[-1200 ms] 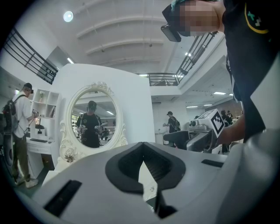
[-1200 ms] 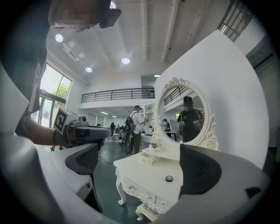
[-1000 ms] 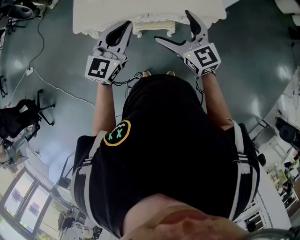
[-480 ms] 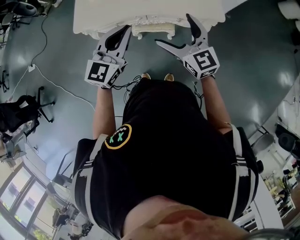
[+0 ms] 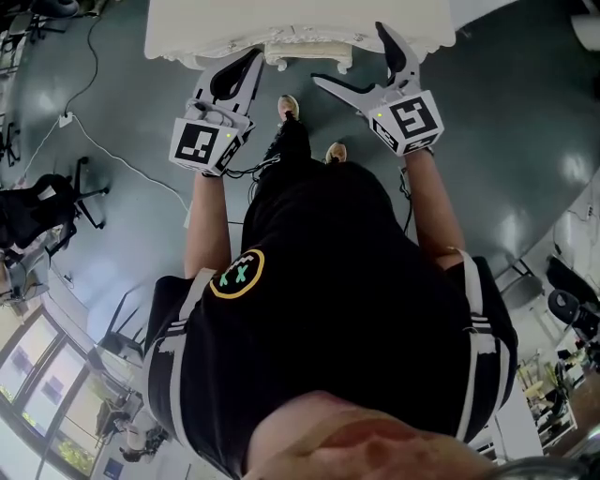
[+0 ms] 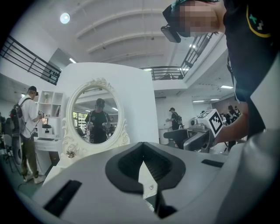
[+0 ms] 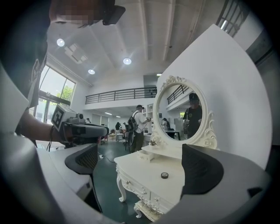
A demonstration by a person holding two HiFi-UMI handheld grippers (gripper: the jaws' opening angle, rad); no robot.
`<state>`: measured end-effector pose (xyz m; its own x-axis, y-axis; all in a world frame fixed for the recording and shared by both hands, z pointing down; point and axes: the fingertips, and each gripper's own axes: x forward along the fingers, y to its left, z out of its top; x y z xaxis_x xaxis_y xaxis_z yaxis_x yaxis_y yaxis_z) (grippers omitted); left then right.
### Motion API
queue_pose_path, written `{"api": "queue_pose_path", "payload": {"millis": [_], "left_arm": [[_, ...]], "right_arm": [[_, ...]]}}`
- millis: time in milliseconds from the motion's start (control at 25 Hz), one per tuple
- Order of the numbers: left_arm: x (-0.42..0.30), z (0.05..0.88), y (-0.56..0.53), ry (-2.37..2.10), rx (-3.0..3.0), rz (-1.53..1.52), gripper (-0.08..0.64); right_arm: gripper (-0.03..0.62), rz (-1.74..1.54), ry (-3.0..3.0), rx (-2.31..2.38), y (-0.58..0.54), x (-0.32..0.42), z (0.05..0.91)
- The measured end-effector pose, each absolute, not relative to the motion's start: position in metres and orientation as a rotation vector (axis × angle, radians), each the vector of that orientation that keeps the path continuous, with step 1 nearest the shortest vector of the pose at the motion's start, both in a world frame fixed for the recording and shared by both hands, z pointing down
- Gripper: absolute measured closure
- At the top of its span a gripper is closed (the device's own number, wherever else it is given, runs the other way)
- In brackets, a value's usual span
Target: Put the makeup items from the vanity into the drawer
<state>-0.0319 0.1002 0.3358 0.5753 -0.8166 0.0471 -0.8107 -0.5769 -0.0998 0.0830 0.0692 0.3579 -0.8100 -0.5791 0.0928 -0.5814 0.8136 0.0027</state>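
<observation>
Looking down in the head view: a person stands facing a white vanity (image 5: pixel 187 28) at the top edge. Left gripper (image 5: pixel 251 62) has its jaws together, tips at the vanity's front edge. Right gripper (image 5: pixel 349 54) has its jaws spread wide.

Left gripper view: the left gripper (image 6: pixel 143 164) has its pads pressed shut with nothing between them. An oval mirror (image 6: pixel 95 114) stands ahead.

Right gripper view: the right gripper (image 7: pixel 140 164) has its jaws well apart and empty. Between them shows the vanity top (image 7: pixel 144 168), with one small dark round item (image 7: pixel 164 175) on it, possibly a compact; too small to tell. The drawer (image 7: pixel 133 187) in the vanity's front is closed.
</observation>
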Motion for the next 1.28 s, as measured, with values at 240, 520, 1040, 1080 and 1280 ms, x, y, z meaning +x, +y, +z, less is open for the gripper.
{"api": "queue_pose_path", "payload": {"millis": [240, 520, 1040, 1080, 1280], "left_arm": [[-0.051, 0.352, 0.053, 1.394, -2.752, -0.12, 0.541], [-0.102, 0.375, -0.029, 1.346, -2.81, -0.094, 0.541], [-0.148, 0.4, -0.14, 1.263, -2.886, -0.12, 0.541], [-0.149, 0.403, -0.143, 1.271, -2.887, -0.124, 0.541], [-0.143, 0.408, -0.156, 1.322, -2.892, -0.14, 0.541]], "right_arm": [[-0.006, 0.047, -2.878, 0.944, 0.024, 0.063, 0.375], [-0.006, 0.084, -2.823, 0.98, -0.048, 0.01, 0.395], [-0.006, 0.145, -2.72, 1.035, -0.161, -0.045, 0.434], [-0.006, 0.159, -2.712, 1.033, -0.167, -0.046, 0.441], [-0.006, 0.226, -2.658, 1.017, -0.196, -0.048, 0.493]]}}
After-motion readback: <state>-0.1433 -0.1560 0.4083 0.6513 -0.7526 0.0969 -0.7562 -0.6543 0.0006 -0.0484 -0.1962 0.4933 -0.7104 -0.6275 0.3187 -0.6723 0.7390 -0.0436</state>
